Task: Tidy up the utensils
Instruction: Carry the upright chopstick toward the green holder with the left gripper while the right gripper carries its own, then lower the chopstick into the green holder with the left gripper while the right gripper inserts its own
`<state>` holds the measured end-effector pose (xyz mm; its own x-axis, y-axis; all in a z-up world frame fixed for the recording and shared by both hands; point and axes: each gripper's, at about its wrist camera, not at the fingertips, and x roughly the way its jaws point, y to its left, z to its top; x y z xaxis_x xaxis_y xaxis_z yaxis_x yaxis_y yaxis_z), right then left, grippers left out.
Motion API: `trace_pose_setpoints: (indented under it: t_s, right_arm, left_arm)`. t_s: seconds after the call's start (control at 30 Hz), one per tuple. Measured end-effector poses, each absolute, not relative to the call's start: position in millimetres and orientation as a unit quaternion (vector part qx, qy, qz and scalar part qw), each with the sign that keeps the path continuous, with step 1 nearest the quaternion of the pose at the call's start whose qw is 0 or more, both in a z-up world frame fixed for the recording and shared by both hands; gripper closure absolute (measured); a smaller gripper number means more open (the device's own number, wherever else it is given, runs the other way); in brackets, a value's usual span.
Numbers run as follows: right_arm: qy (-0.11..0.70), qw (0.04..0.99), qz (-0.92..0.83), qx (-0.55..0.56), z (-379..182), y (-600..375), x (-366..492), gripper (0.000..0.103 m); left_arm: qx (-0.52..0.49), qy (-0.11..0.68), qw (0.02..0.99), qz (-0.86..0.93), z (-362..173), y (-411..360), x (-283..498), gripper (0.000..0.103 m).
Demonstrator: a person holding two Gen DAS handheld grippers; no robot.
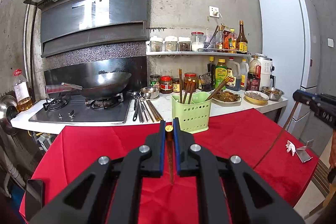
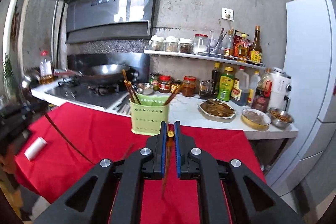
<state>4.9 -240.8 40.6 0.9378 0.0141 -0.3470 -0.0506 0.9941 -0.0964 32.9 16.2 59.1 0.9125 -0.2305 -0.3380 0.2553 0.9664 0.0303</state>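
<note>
Red cloth (image 1: pixel 88 150) covers the bench in the lower half of both pictures, and behind it runs a white kitchen counter (image 1: pixel 166 106) with a stove, a big wok (image 1: pixel 105 83), jars and sauce bottles. Each gripper holds one brown chopstick. The left gripper (image 1: pixel 168 129) has its jaws squeezed on a chopstick (image 1: pixel 170 161) with a gold cap at the top, and the stick hangs down between the jaws toward the cloth. The right gripper (image 2: pixel 170 132) has its jaws closed the same way on its own chopstick (image 2: pixel 166 171), gold end up and thin end down. The green holder (image 1: pixel 192 112) stands at the far edge of the red cloth, near the middle of each picture, just past the tips of the jaws. It already has a few chopsticks leaning in it. In the left wrist view it sits a little to the right of the jaws; in the right wrist view it sits a little to the left. Both grippers look about as near to it, so I cannot say which is nearer. The sticks point up and down like the holder's opening, so I think each must be lifted over the rim and dropped in. The leaning sticks could get in the way. More utensils (image 1: pixel 145 110) lie on the counter beside the stove. A white roll (image 2: pixel 35 148) lies at the left of the right wrist view.
</note>
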Motion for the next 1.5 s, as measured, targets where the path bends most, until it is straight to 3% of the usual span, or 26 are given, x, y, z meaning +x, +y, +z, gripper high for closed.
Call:
trace_pose_setpoints:
  t_s: [0.33, 0.63, 1.13, 1.5]
  right_arm:
    - [0.247, 0.967, 0.033, -0.058, -19, -232, 34, 0.096]
    - [0.266, 0.961, 0.039, -0.06, -31, -228, 46, 0.097]
    - [0.196, 0.976, 0.084, -0.048, 47, -223, 139, 0.097]
    - [0.151, 0.983, 0.085, -0.055, 74, -214, 202, 0.096]
  left_arm:
    - [0.036, 0.229, 0.963, -0.135, 37, 15, 55, 0.096]
    - [0.048, 0.274, 0.951, -0.137, 6, 3, 81, 0.097]
    - [0.033, 0.173, 0.968, -0.176, 97, -35, 162, 0.097]
    - [0.041, 0.148, 0.969, -0.193, 107, -80, 226, 0.096]
